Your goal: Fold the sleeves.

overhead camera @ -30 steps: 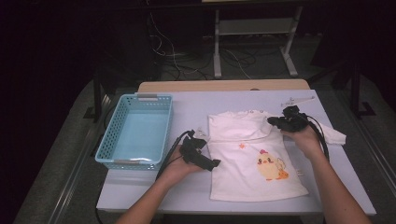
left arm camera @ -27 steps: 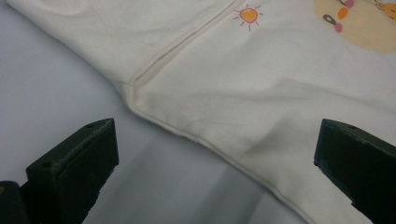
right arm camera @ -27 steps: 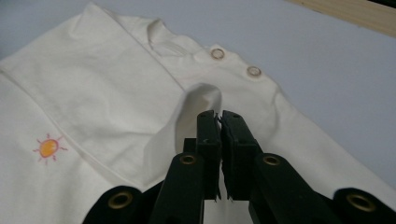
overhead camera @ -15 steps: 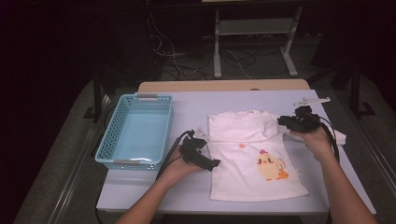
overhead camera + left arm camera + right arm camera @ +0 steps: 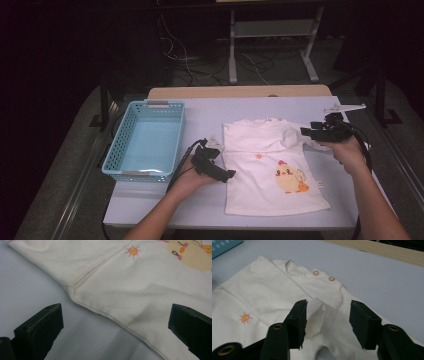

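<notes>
A white child's shirt (image 5: pixel 272 165) with a yellow chick print lies flat on the pale table (image 5: pixel 220 115). My left gripper (image 5: pixel 227 174) rests beside the shirt's left edge. In the left gripper view its jaws stand wide apart (image 5: pixel 115 325) over the hem (image 5: pixel 140 282), with nothing between the pads. My right gripper (image 5: pixel 306 131) hovers at the shirt's right sleeve. Its jaws have just been opening (image 5: pixel 328 320). A raised fold of sleeve (image 5: pixel 314 317) stands between them near one jaw, and the pads are not pressing it.
A light blue basket (image 5: pixel 180 135) stands on the table's left side, nothing visible inside. A small white item (image 5: pixel 345 107) lies at the far right corner. A wooden strip (image 5: pixel 240 92) runs along the far edge. Bare table lies in front of the left hand.
The right hand has shifted to the right along the sleeve, and its jaws have gone from shut to apart. The left hand has stayed put.
</notes>
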`<state>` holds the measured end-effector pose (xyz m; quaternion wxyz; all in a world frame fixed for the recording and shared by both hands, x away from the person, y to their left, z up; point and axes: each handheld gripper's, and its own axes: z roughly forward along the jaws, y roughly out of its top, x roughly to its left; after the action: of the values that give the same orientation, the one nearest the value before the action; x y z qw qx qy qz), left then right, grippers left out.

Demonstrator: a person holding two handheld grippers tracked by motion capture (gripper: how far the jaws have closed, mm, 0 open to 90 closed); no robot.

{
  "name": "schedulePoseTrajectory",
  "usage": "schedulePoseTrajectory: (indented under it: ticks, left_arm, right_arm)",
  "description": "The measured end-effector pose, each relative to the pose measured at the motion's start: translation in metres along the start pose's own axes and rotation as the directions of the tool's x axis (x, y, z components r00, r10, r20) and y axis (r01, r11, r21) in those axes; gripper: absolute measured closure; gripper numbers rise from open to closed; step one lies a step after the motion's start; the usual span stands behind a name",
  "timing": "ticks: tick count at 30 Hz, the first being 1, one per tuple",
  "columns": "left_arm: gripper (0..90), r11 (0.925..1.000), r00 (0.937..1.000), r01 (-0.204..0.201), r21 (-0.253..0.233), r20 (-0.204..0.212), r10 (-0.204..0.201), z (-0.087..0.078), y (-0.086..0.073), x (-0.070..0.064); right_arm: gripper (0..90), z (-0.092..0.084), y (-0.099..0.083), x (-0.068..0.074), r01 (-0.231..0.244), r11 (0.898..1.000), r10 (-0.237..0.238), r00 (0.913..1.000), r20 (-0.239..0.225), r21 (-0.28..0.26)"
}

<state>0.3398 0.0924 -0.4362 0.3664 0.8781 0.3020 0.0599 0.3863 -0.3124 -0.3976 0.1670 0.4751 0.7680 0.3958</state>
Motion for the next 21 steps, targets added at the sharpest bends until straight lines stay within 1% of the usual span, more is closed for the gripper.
schedulePoseTrajectory:
  ticks: [1,2,3,4,5,6,7,8,9,10,11,12,13,14,15,17,19,21]
  left_arm:
    - [0.0,1.0,1.0,0.001,-0.002,0.001,-0.001,0.0,0.0,0.0]
    - [0.0,1.0,1.0,0.001,-0.002,0.001,-0.001,0.0,0.0,0.0]
    - [0.0,1.0,1.0,0.001,-0.005,0.005,-0.001,0.0,0.0,0.0]
    - [0.0,0.9999,1.0,0.002,-0.017,0.009,-0.002,-0.001,0.0,0.0]
    - [0.0,0.9998,0.9999,0.005,-0.022,0.015,-0.004,-0.001,0.0,0.0]
    - [0.0,0.9998,0.9999,0.005,-0.022,0.015,-0.004,-0.001,0.0,0.0]
    - [0.0,0.9993,0.9996,0.013,-0.034,0.026,-0.013,-0.002,0.0,-0.001]
    - [0.0,0.9993,0.9996,0.013,-0.034,0.026,-0.013,-0.002,0.0,-0.001]
    - [0.0,0.9992,0.9991,0.018,-0.035,0.038,-0.017,-0.003,0.0,-0.002]
    - [0.0,0.9992,0.9991,0.018,-0.035,0.038,-0.017,-0.003,0.0,-0.002]
    - [0.0,0.9989,0.9978,0.03,-0.036,0.06,-0.028,-0.004,0.0,-0.004]
    - [0.0,0.9989,0.9978,0.03,-0.036,0.06,-0.028,-0.004,0.0,-0.004]
    - [0.0,0.9988,0.9978,0.031,-0.038,0.06,-0.028,-0.005,-0.001,-0.006]
    - [0.0,0.9989,0.9977,0.026,-0.038,0.063,-0.024,-0.005,-0.001,-0.008]
    - [0.0,0.9991,0.9973,0.02,-0.038,0.071,-0.017,-0.006,-0.002,-0.011]
    - [0.0,0.9992,0.9975,0.016,-0.037,0.07,-0.013,-0.006,-0.002,-0.013]
    - [0.0,0.9994,0.9977,0.004,-0.035,0.068,-0.001,-0.006,-0.002,-0.014]
    - [0.0,0.999,0.9977,0.006,-0.043,0.068,-0.003,-0.007,-0.002,-0.013]
  right_arm:
    - [41.5,-0.002,-0.001,-0.003,-0.007,1.0,0.007,1.0,0.007,-0.002]
    - [41.5,-0.002,-0.001,-0.003,-0.007,1.0,0.007,1.0,0.007,-0.002]
    - [41.1,-0.003,-0.002,-0.007,-0.017,1.0,0.017,0.9997,0.015,-0.003]
    - [39.4,-0.006,-0.004,-0.013,-0.028,1.0,0.029,0.9989,0.038,-0.004]
    - [39.0,-0.007,-0.005,-0.017,-0.031,1.0,0.031,0.9984,0.047,-0.002]
    - [39.0,-0.007,-0.005,-0.017,-0.031,1.0,0.031,0.9984,0.047,-0.002]
    - [38.3,-0.008,-0.007,-0.023,-0.04,0.999,0.04,0.9978,0.054,0.004]
    - [38.3,-0.008,-0.007,-0.023,-0.04,0.999,0.04,0.9978,0.054,0.004]
    - [38.3,-0.009,-0.008,-0.028,-0.046,0.999,0.045,0.9967,0.068,0.01]
    - [38.3,-0.01,-0.008,-0.031,-0.052,0.999,0.051,0.9959,0.075,0.011]
    - [38.3,-0.01,-0.009,-0.033,-0.06,0.998,0.058,0.9951,0.08,0.012]
    - [38.3,-0.01,-0.009,-0.036,-0.064,0.998,0.063,0.9943,0.085,0.011]
    - [38.3,-0.01,-0.009,-0.036,-0.064,0.998,0.063,0.9943,0.085,0.011]
    - [38.3,-0.01,-0.009,-0.039,-0.07,0.997,0.068,0.9934,0.092,0.013]
    - [38.3,-0.01,-0.01,-0.044,-0.076,0.997,0.073,0.9913,0.11,0.016]
    - [38.2,-0.01,-0.011,-0.046,-0.082,0.997,0.079,0.9899,0.117,0.017]
    - [38.1,-0.011,-0.012,-0.054,-0.1,0.995,0.097,0.9852,0.142,0.015]
    - [38.1,-0.012,-0.014,-0.059,-0.117,0.993,0.114,0.9811,0.156,0.009]
